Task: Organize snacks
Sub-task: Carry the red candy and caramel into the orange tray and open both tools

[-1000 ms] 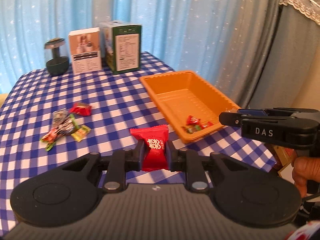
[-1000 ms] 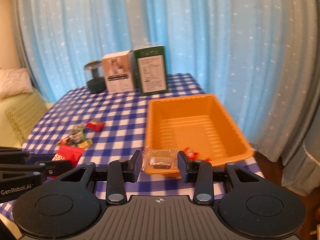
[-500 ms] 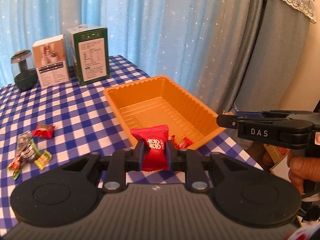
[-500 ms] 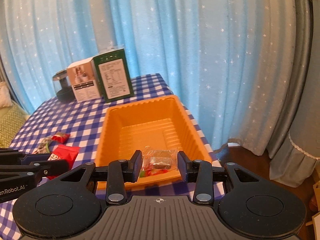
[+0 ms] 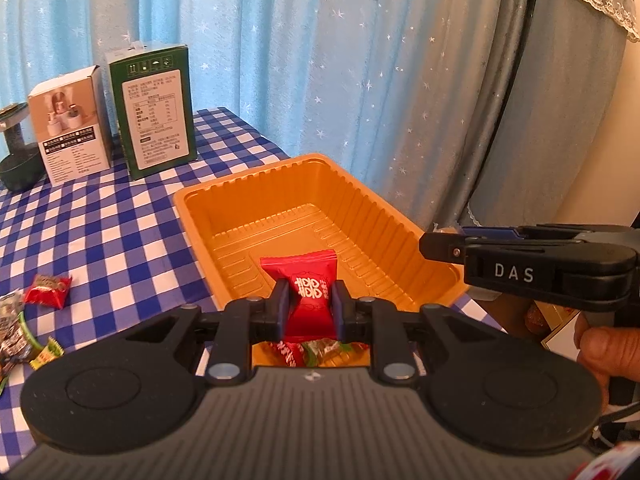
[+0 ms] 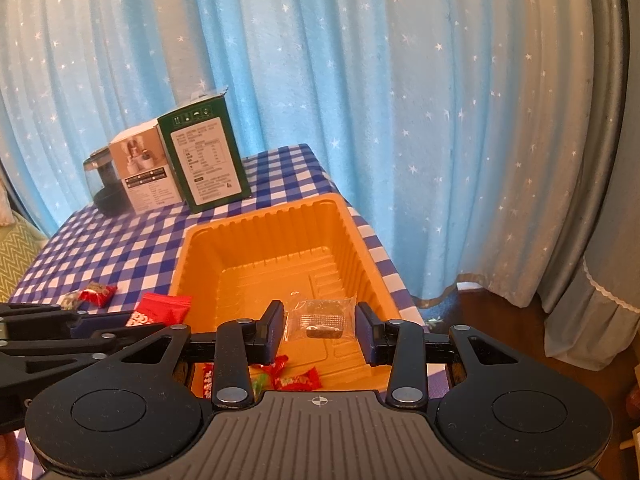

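Observation:
My left gripper (image 5: 308,307) is shut on a red snack packet (image 5: 306,284) and holds it over the near end of the orange tray (image 5: 256,188). My right gripper (image 6: 320,330) is shut on a clear wrapped snack (image 6: 324,318) and holds it over the same tray (image 6: 280,216). Several small wrapped candies (image 6: 296,378) lie in the tray's near end. In the left wrist view the right gripper (image 5: 440,246) comes in from the right, over the tray's right rim. In the right wrist view the left gripper shows at the left with the red packet (image 6: 160,310).
Loose candies (image 5: 48,290) lie on the blue checked tablecloth (image 5: 100,220) left of the tray. A white box (image 5: 72,124), a green box (image 5: 154,108) and a dark jar (image 5: 16,148) stand at the back. Curtains hang behind. The table edge runs right of the tray.
Both grippers have moved right and forward with their snacks, from beside and before the tray to over its near end. The loose candies have slid to the left edge of the left view.

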Demonstrator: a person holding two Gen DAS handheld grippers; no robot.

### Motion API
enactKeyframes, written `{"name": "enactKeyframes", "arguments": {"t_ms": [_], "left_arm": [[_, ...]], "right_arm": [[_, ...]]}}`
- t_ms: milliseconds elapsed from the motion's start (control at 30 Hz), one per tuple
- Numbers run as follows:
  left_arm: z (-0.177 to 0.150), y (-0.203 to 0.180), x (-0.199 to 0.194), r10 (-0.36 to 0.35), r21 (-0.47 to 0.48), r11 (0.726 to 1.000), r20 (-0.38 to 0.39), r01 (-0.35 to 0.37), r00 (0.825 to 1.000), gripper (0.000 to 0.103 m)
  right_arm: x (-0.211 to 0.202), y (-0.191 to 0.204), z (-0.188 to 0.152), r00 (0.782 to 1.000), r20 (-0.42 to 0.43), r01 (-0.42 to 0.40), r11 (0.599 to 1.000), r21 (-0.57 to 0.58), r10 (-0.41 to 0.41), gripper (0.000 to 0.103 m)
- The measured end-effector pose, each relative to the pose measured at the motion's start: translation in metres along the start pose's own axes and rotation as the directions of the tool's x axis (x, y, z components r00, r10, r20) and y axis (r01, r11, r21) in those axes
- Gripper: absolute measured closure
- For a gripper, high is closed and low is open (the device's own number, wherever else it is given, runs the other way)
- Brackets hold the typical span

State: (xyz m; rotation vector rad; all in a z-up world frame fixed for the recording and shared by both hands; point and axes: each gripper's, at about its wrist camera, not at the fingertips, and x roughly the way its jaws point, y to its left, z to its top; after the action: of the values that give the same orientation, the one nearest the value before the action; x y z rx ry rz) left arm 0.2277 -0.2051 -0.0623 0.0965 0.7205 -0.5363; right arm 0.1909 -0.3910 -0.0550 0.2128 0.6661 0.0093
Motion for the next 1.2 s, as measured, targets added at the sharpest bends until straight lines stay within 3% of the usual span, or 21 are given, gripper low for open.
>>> {"name": "enactKeyframes", "arguments": {"t_ms": [267, 633, 1200], "left_arm": [[0.003, 0.005, 0.020, 0.013, 0.000, 1.000, -0.003, -0.013, 1.000, 0.076], [-0.018, 0.031, -0.003, 0.061, -0.071, 0.996, -0.007, -0.062, 0.998, 0.075], [-0.024, 0.041, -0.019, 0.071, -0.116, 0.991, 0.011, -0.070, 0.997, 0.073]], "right_arm": [[0.010, -0.004, 0.001, 1.000, -0.009, 0.006, 1.000, 0.007, -0.006, 0.064], [0.013, -0.001, -0.001, 1.000, -0.014, -0.008, 1.000, 0.013, 0.008, 0.064], [0.020, 0.007, 0.005, 1.000, -0.004, -0.018, 1.000, 0.012, 0.018, 0.064]]}}
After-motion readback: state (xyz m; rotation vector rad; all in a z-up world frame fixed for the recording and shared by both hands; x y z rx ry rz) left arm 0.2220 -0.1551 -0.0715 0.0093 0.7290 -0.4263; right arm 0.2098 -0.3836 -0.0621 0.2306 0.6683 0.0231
